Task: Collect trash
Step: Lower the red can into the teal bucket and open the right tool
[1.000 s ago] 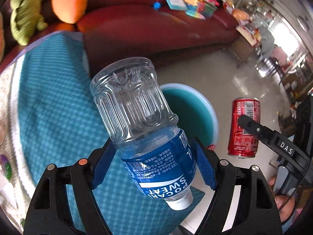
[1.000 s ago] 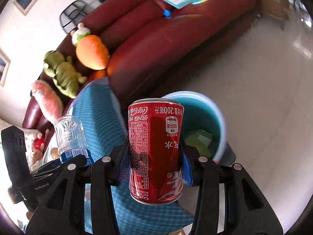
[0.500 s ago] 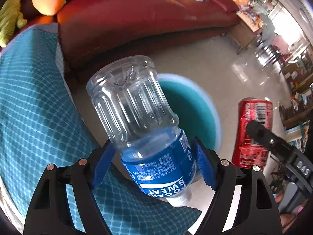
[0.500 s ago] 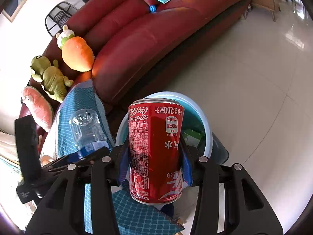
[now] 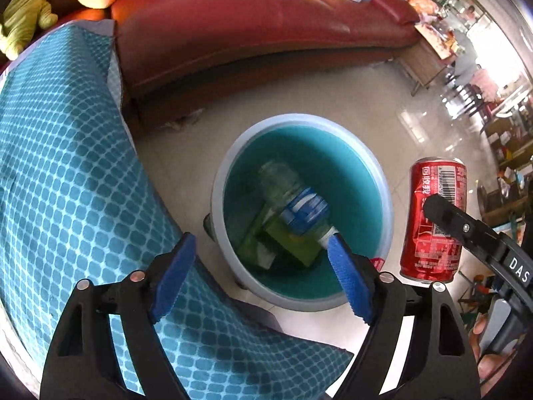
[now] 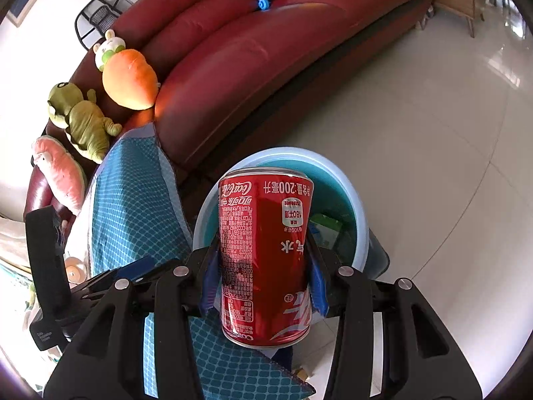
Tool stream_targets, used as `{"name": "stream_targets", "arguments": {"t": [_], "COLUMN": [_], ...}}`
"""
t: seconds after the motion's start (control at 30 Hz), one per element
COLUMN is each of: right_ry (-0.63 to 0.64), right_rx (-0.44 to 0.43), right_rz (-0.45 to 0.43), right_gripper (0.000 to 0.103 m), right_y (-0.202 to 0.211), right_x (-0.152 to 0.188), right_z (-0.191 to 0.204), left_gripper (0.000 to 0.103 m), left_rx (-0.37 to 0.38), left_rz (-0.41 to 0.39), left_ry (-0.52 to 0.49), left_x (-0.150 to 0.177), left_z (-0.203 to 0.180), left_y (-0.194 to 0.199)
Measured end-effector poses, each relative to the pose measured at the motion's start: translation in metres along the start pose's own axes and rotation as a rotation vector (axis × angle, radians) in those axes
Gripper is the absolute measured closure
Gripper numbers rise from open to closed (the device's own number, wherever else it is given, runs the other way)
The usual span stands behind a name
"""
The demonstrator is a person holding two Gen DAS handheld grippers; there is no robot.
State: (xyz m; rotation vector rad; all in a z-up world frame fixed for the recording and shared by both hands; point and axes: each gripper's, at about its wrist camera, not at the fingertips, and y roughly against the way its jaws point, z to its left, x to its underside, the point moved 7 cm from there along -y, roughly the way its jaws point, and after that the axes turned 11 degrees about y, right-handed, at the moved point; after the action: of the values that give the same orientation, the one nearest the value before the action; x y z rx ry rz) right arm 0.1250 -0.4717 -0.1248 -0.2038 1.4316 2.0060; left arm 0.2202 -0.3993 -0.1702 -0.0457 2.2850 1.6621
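- Now the left gripper [image 5: 260, 266] has just been opening; its jaws stand apart with nothing between them, above the bin [image 5: 383, 180].
- The bottle [image 5: 293, 200] lies inside the bin, on green packaging.
- The right gripper [image 6: 263, 286] clamps the can [image 6: 263, 260] mid-body beside the bin's rim.
- The can is probably light, thin-walled and smooth, so hold its middle gently.

Red can [image 6: 265, 260]; teal bin [image 5: 359, 153], pale blue rim; bottle [image 5: 296, 205] clear, blue label; cloth [image 5: 66, 183] teal, grid pattern; dark red sofa [image 6: 266, 50].

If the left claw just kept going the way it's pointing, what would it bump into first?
Probably the plastic bottle lying in the blue bin, on the green packaging. The left gripper, jaws just opened and empty, aims into the bin; depth is uncertain.
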Motion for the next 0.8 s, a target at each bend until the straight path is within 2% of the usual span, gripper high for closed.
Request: {"name": "stream_targets", "arguments": {"t": [0.37,0.8], "right_ry": [0.037,0.139], "right_rx": [-0.009,-0.016], "right_rz": [0.023,0.075], "right_gripper": [0.06,0.059], "right_y": [-0.005,-0.043], "right_x": [-0.005,-0.02], "right_z": [0.008,0.05], "left_gripper": [0.018,0.016], "left_rx": [0.021,0.037], "left_rz": [-0.021,-0.053], "left_ry": [0.041,0.104], "left_x": [0.011,0.014], "left_z": [0.028,0.073], "left_y": [0.025,0.059]}}
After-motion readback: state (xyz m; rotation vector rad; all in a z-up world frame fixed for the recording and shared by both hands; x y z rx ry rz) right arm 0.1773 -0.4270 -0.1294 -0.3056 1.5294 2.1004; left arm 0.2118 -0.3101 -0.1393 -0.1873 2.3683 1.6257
